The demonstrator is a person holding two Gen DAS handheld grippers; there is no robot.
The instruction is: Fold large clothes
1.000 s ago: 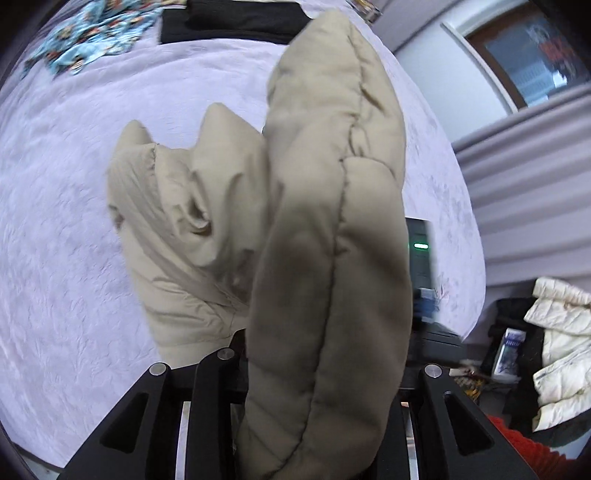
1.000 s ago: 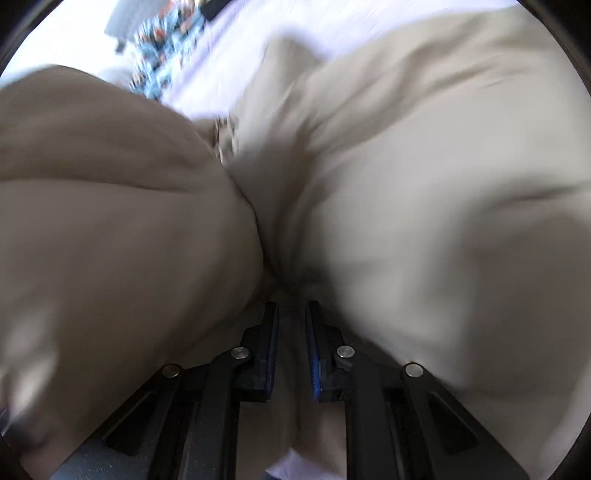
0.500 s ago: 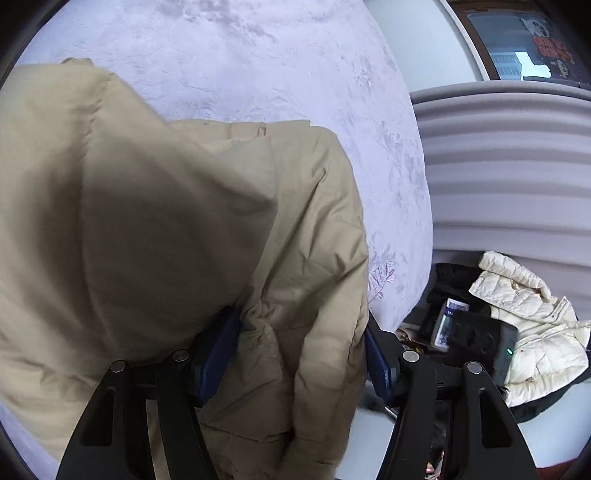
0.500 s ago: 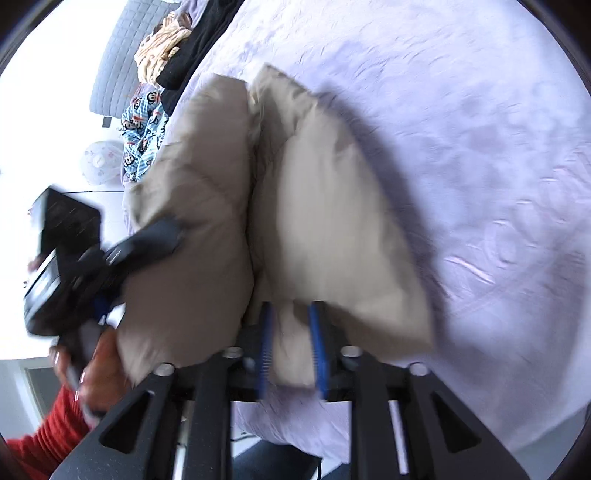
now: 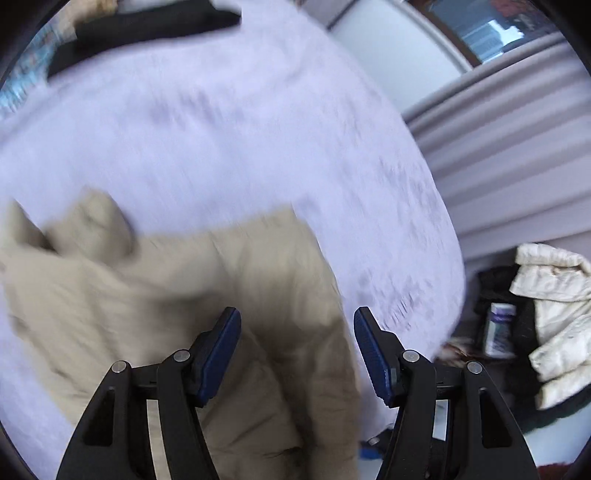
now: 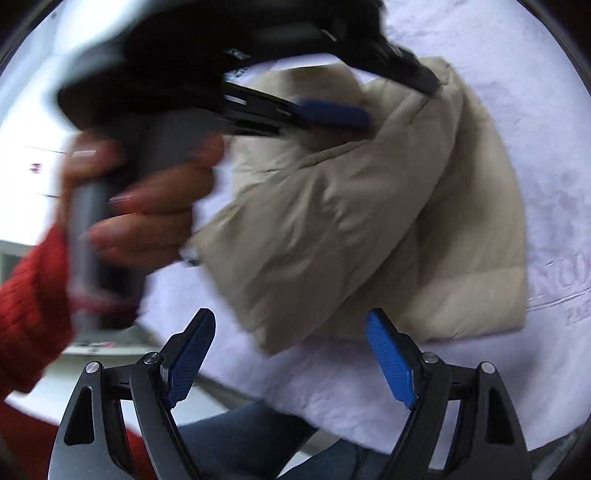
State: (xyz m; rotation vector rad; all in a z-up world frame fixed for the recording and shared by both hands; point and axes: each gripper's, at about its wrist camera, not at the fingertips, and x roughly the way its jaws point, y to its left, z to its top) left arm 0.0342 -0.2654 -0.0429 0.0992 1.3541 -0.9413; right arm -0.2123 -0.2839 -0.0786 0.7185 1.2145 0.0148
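Note:
A beige puffer jacket (image 5: 207, 295) lies folded in a bundle on the lavender bedspread (image 5: 221, 129). My left gripper (image 5: 297, 332) hovers over the jacket's near right part with its jaws apart, and the blue pads touch nothing. In the right wrist view the same jacket (image 6: 369, 221) rests near the bed's edge. My right gripper (image 6: 291, 325) hangs back from the jacket's near corner, its jaws opening with nothing between them. The left gripper (image 6: 402, 103) shows there too, held over the jacket's far side by a hand (image 6: 147, 206).
A black garment (image 5: 147, 29) and a blue patterned cloth (image 5: 18, 81) lie at the bed's far end. Off the right edge sit a white puffer jacket (image 5: 546, 314) and a bottle (image 5: 498, 328). A red sleeve (image 6: 29, 295) and jeans (image 6: 240, 435) are close by.
Both grippers have let go of the jacket and opened. The jacket has dropped onto the bed in a folded bundle. The right gripper has pulled back and up from it.

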